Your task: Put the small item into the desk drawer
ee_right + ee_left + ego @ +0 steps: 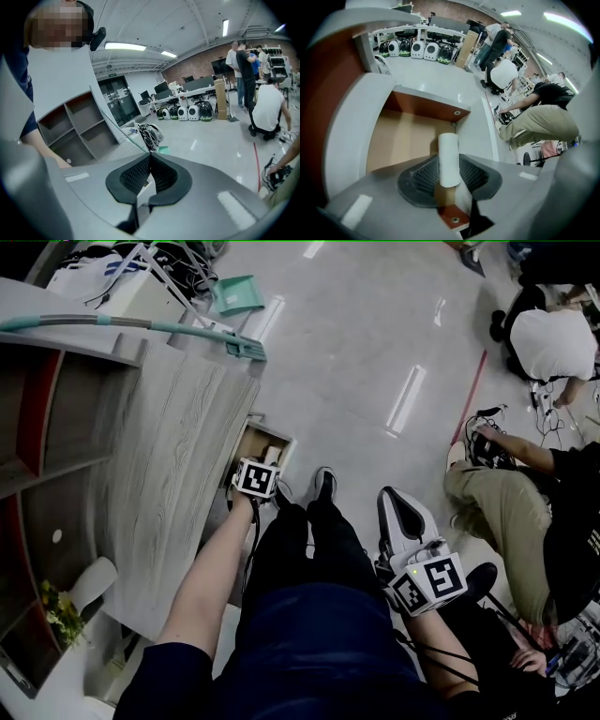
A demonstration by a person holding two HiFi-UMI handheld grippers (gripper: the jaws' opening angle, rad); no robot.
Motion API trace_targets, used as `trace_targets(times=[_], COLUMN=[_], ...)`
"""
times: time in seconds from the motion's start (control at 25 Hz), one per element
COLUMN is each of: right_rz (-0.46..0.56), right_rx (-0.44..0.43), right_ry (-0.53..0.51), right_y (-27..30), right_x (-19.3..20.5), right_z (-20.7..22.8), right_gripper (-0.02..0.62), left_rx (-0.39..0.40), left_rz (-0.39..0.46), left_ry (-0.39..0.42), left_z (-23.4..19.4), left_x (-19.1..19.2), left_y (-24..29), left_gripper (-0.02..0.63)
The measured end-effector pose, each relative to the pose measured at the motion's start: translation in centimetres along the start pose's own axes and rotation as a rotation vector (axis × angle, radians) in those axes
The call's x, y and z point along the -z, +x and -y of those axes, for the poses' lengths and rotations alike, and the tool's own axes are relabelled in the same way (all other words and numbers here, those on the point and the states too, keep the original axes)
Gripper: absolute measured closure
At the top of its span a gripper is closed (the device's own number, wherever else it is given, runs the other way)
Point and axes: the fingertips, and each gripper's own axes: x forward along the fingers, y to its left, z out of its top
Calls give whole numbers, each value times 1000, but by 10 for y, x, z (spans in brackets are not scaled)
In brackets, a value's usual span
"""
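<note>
left gripper (450, 174): clamped on the small white cylinder (449, 157). Pads grip both its sides, and its long axis runs along the jaws with the far end sticking out past the tips.
why that hold: judged a side pinch, so the item leaves end-first when the jaws part.
item position: in the left gripper, over the open drawer (401, 140). Can't tell if its end touches the tan floor.
drawer: stands open at the side of the grey table (178, 437), low by the person's feet, so the arm reaches down. Looks bare inside.
right gripper (150, 159): jaws together, nothing between them. It hangs by the person's right leg, idle and out of the way.
step: placement, near the end by my read. Lower slightly, then release.
risk: the cylinder may tip and roll.
</note>
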Motion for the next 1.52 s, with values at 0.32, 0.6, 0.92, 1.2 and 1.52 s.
trace_targets(times=[0.32, 0.6, 0.92, 1.2, 1.52], right_rz=[22, 51, 109, 209, 295], right_rx=[-29, -75, -132, -161, -170], right_ry=[-23, -65, -136, -174, -192], right_y=[4, 13, 22, 24, 7], right_x=[-10, -26, -60, -101, -131], right_z=[-9, -28, -59, -82, -94], right_gripper=[589, 589, 589, 589, 589], left_rx=[3, 18, 68, 60, 26], left_rz=[72, 304, 603, 878, 1094], left_ry=[-59, -119, -174, -173, -51], left_z=[4, 18, 30, 36, 68], left_x=[-2, -38, -87, -123, -145], left_y=[-32, -114, -251, -369, -460], left_gripper=[491, 491, 491, 491, 492])
